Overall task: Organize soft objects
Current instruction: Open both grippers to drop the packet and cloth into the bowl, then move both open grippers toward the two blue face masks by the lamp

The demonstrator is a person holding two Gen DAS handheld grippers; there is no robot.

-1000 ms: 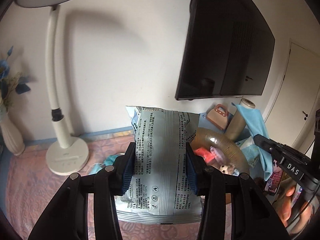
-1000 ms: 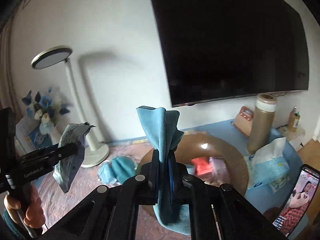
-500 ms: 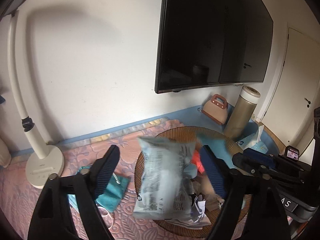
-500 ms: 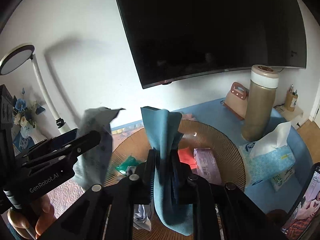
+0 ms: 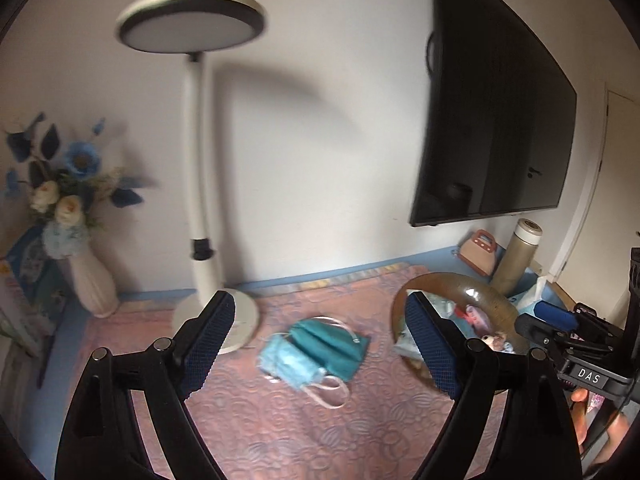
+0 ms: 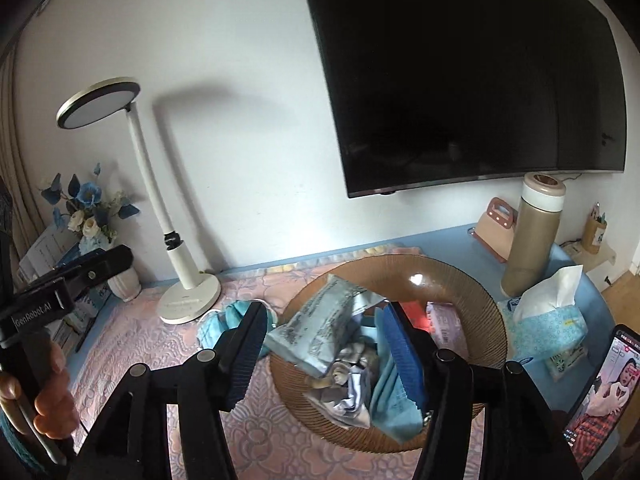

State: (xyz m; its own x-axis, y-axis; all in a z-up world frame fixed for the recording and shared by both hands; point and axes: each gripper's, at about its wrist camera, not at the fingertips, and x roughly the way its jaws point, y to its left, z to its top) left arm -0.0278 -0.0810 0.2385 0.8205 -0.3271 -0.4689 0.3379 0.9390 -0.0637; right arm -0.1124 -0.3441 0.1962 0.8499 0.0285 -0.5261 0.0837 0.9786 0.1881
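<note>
My left gripper (image 5: pixel 320 344) is open and empty above the pink mat, with teal and light blue face masks (image 5: pixel 320 352) lying between its fingers in view. My right gripper (image 6: pixel 324 344) is open and empty over the brown ribbed bowl (image 6: pixel 476 292). In the bowl lie a silver-blue snack packet (image 6: pixel 320 328), a blue cloth (image 6: pixel 394 400), a red item and a pink packet (image 6: pixel 446 320). The bowl also shows in the left wrist view (image 5: pixel 480 292). The masks show in the right wrist view (image 6: pixel 232 316) left of the bowl.
A white desk lamp (image 5: pixel 200 200) stands behind the masks. A vase of blue flowers (image 5: pixel 80 240) is at the far left. A thermos (image 6: pixel 532 236), a tissue box (image 6: pixel 548 320), a pink case (image 6: pixel 496 224) and a phone (image 6: pixel 600 392) are right of the bowl.
The left gripper dropped the snack packet into the bowl and swung left toward the masks. The right gripper opened and released the blue cloth into the bowl.
</note>
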